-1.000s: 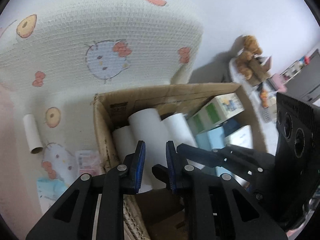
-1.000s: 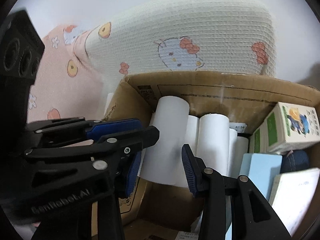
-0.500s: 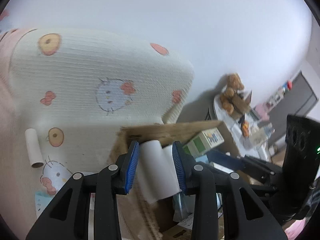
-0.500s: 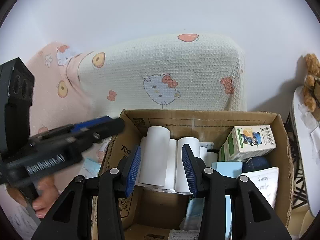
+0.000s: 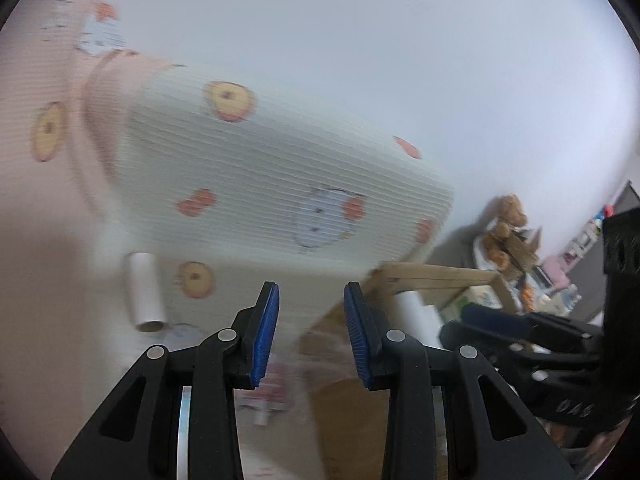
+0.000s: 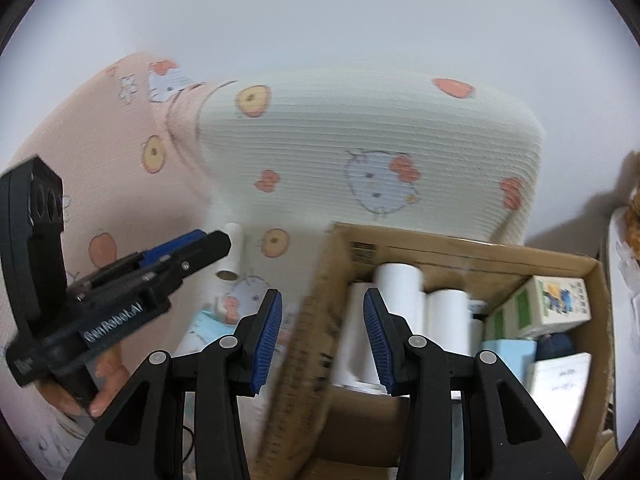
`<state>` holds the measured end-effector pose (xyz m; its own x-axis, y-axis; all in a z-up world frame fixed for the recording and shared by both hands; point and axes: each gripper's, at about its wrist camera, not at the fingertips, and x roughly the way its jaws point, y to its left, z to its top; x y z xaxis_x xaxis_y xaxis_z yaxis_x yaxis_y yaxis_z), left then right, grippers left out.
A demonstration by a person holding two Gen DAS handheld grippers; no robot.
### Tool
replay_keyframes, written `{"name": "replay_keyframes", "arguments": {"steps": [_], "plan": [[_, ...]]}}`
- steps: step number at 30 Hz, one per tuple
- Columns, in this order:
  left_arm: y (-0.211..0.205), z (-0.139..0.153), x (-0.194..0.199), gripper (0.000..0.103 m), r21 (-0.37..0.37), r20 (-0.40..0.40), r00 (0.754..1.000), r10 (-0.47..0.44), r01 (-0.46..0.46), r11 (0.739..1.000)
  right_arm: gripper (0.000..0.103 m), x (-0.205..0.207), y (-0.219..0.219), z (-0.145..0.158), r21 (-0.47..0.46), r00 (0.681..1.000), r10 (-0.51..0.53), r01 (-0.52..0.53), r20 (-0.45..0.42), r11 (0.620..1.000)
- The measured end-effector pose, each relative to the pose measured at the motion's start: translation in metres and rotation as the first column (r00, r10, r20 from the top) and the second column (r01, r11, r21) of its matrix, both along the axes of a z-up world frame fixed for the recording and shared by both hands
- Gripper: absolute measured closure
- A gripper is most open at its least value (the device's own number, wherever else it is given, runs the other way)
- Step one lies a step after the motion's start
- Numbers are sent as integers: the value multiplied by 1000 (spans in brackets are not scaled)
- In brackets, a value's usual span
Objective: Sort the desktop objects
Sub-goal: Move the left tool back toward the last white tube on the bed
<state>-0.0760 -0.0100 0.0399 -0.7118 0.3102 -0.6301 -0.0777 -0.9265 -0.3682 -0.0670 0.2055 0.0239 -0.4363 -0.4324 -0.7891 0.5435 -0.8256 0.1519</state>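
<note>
A cardboard box (image 6: 448, 245) holds several white paper rolls (image 6: 400, 284), a green-and-white carton (image 6: 548, 304) and light blue packs. The box also shows in the left wrist view (image 5: 436, 274). A loose white roll (image 5: 143, 292) lies on the patterned bed, seen too in the right wrist view (image 6: 231, 256). My left gripper (image 5: 311, 336) is open and empty, above the bed left of the box. My right gripper (image 6: 323, 344) is open and empty, over the box's left wall.
A cream pillow with cartoon prints (image 6: 372, 160) lies behind the box against the white wall. Small packets (image 6: 224, 312) lie on the bed left of the box. A brown teddy bear (image 5: 505, 220) sits on a cluttered table at the right.
Both grippers have swung left, away from the box. The left gripper opened wider and no longer frames the rolls. The right gripper drew back from the rolls to the box's left wall.
</note>
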Motion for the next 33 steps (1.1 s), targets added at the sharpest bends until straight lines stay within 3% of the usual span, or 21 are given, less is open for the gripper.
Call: {"name": "replay_keyframes", "arguments": {"steps": [5,7,14,18,23,27,29,33], "plan": [[-30,-9,20,61,-83,-24,996,91,-93,992,64,8,-31,-9,9,999,48,-48,19,999],[-42,-12,25,60,-78,-18,993,113,-114,990,64,11,-41,-13,12,998,62,-62,25,998],[-98,-26,32,58,11,26,976,217,-218,976,63,20,-72,-18,-29,995,89,-88,39,996],[-124,-42,35,58,46,65,962,265,-268,962,44,24,-90,-26,-109,995,77,-70,58,992],[-146,-78,32,58,126,148,956,254,-273,954,44,29,-121,-52,-91,992,102,-95,75,991],[-160,-102,32,56,238,184,947,262,-301,923,44,33,-139,-79,-72,991,108,-102,78,992],[-169,-113,31,49,299,215,939,267,-324,898,44,32,-141,-89,-87,992,98,-91,74,992],[-178,-130,27,41,344,248,927,281,-355,869,44,31,-150,-107,-77,995,98,-95,34,993]]}}
